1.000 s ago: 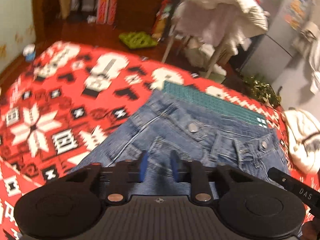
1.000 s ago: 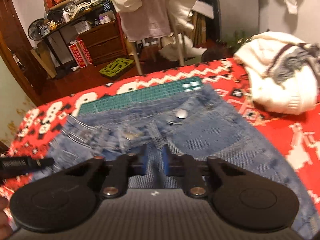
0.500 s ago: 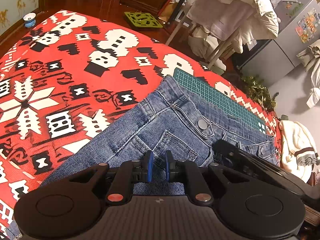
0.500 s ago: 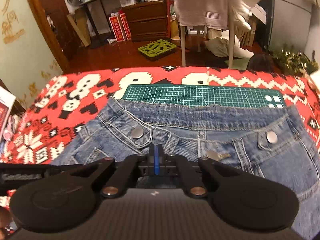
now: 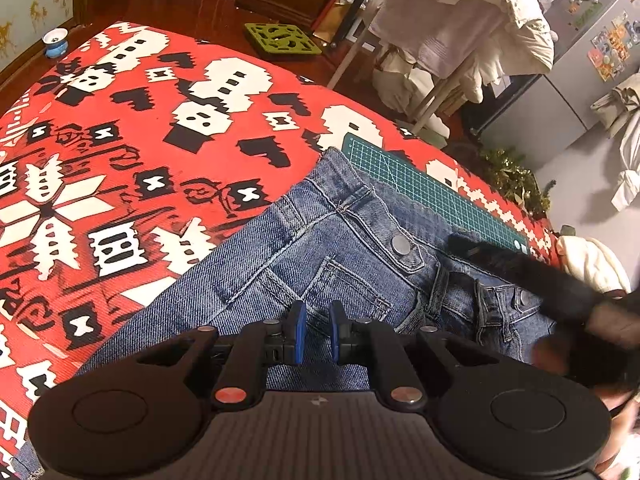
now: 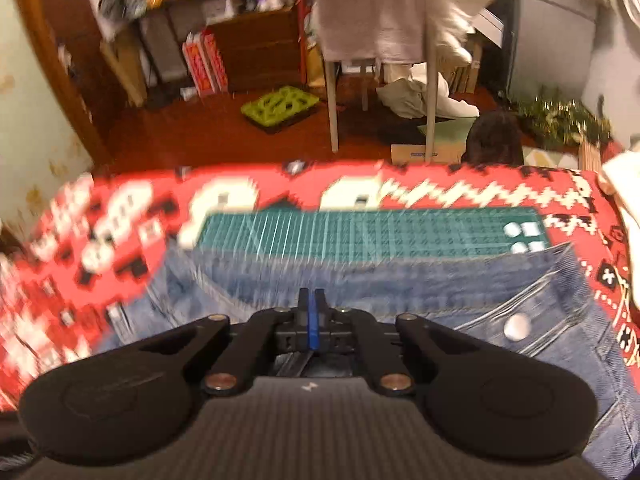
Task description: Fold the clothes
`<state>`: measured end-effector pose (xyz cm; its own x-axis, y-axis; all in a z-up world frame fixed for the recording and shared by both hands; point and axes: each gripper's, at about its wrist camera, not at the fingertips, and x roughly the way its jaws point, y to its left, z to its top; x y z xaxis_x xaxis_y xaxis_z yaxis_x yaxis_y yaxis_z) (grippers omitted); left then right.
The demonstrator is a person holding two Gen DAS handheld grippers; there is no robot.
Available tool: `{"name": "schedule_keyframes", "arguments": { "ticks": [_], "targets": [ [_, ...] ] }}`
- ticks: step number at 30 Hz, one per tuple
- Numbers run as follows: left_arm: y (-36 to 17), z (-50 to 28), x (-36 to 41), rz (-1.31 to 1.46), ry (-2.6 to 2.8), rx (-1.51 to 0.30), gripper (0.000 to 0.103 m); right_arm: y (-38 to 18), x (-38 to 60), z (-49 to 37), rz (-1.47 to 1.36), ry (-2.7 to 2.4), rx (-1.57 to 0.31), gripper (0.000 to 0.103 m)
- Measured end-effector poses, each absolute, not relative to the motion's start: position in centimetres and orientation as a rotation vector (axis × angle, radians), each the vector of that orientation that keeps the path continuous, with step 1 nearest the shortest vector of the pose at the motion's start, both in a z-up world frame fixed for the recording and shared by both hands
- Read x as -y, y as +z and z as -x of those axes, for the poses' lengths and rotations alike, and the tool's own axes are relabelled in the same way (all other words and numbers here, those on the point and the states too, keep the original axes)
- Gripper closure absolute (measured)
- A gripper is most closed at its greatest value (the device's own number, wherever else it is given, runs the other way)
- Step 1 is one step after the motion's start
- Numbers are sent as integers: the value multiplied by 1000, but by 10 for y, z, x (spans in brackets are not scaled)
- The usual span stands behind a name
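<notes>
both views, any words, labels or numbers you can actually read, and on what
None can be read.
Red boxes by the wooden drawers: printed, but too blurred.
Cardboard box on the floor: dark line of print, too small.
Green cutting mat: grid lines only, no legible numbers.
Fridge: stickers too small.
Jeans buttons: no readable mark.

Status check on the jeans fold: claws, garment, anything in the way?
Left claw open a little, over the jeans. Right claw shut; grip on denim not confirmed, view blurred. Jeans flat, waistband on green cutting mat. White sweater lies off to the right.
</notes>
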<state>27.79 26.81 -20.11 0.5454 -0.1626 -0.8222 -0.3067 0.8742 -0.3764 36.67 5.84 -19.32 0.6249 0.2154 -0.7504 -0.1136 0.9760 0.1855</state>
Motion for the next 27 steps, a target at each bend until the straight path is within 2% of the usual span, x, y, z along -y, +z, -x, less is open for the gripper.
{"name": "schedule_keyframes", "arguments": {
  "ticks": [6, 12, 21, 27],
  "targets": [
    [-202, -279, -269, 544, 76, -1004, 92, -163, -8, -347, -229, 217, -864, 103],
    [-200, -278, -265, 529, 66, -1006, 92, -178, -17, -325, -154, 281, -926, 103],
    [-201, -279, -262, 511, 56, -1013, 92, -212, -31, -341, -158, 246, -961, 103],
    [-202, -280, -263, 519, 51, -1017, 92, -194, -20, -348, -244, 229, -938, 103]
  ]
}}
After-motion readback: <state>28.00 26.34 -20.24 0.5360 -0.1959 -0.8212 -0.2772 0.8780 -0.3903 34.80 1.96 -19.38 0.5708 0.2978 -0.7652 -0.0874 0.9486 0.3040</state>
